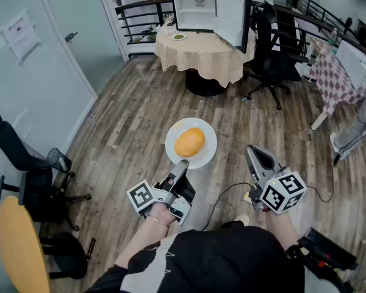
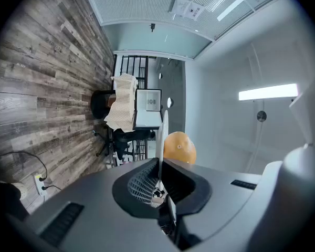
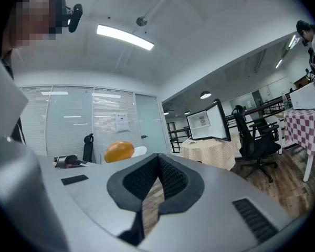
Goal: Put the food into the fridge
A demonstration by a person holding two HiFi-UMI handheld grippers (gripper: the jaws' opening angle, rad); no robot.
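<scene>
Carrying the white plate rim-pinched in my left gripper, its orange food (possibly a bun) aboard, right gripper closed empty, I must next reach the open mini fridge far ahead.

My grey left gripper and grey right gripper carry cubes with black-and-white square markers. The orange rounded food lies on a plain white round plate. The wood-plank floor is grey-brown, the round table has a cream checked cloth, and the small fridge is white inside and black-framed.
</scene>
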